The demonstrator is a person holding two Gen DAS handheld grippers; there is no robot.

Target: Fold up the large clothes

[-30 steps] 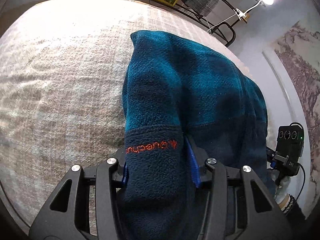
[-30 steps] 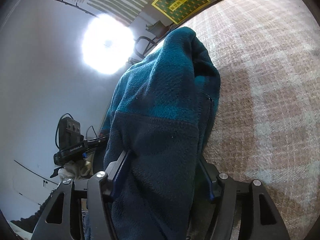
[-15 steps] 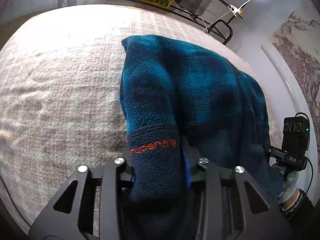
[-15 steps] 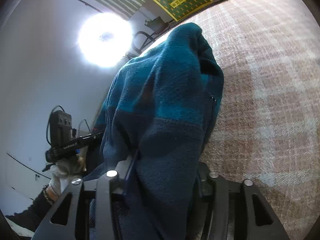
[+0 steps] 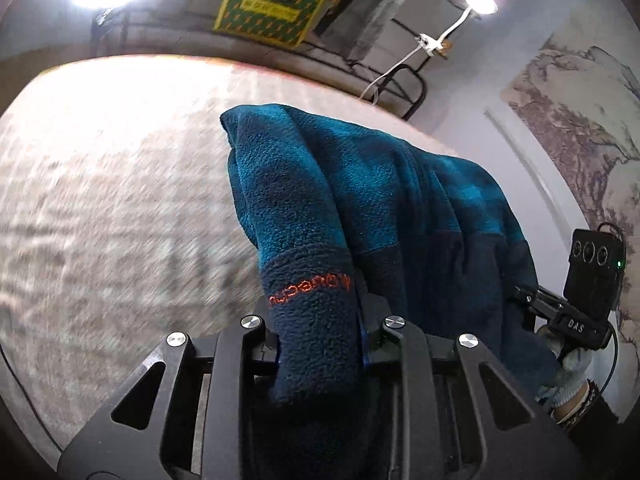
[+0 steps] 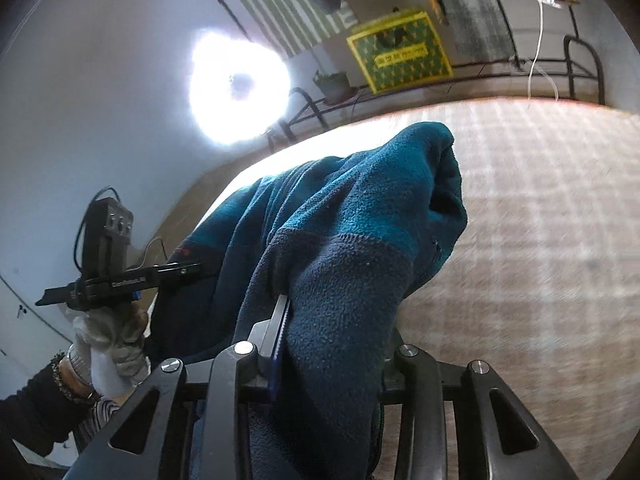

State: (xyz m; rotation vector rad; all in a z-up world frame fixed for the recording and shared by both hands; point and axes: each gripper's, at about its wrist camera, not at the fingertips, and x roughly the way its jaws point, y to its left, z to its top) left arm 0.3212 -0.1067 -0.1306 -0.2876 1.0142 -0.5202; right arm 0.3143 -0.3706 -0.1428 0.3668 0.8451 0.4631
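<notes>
A large teal and navy fleece jacket [image 5: 360,208] hangs lifted between my two grippers above the bed. My left gripper [image 5: 318,344] has its jaws closing on a navy fold with orange lettering, and the pads press the cloth. In the right wrist view the same fleece jacket [image 6: 360,240] drapes over my right gripper [image 6: 336,340], whose jaws are also closing with a thick navy fold pinched between them. Most of both fingertips is hidden by fabric. Each gripper shows at the edge of the other's view, held by a gloved hand [image 6: 108,340].
The bed's beige checked cover [image 5: 100,200] spreads under and left of the jacket. A black metal bed rail [image 6: 580,64], a green and yellow box [image 6: 400,56], a bright ring light [image 6: 240,88] and a clip lamp [image 5: 480,2] stand beyond the far edge.
Both grippers have squeezed tighter on the fleece and risen, lifting the jacket off the bed cover. The right gripper has rolled, so the room beyond the bed now shows more.
</notes>
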